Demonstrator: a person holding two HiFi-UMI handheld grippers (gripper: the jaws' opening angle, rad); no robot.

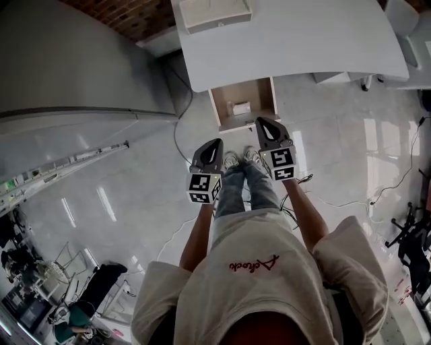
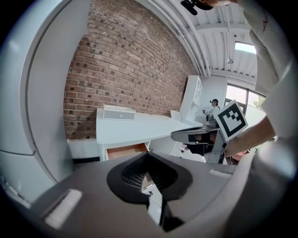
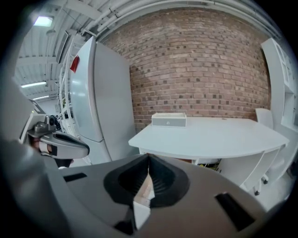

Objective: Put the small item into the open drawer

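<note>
Under the white table an open wooden drawer holds a small white item on its floor. My left gripper hangs in front of the drawer, low and to its left, jaws shut with nothing between them. At the drawer's front right corner my right gripper is also shut and empty. In the left gripper view the shut left gripper points toward the drawer, with the right gripper showing at right. The shut right gripper faces the table.
A white box sits on the table's far left end, seen too as a white box against the brick wall. A grey fridge stands to the left. Cables lie on the floor by the person's feet. A chair base is at right.
</note>
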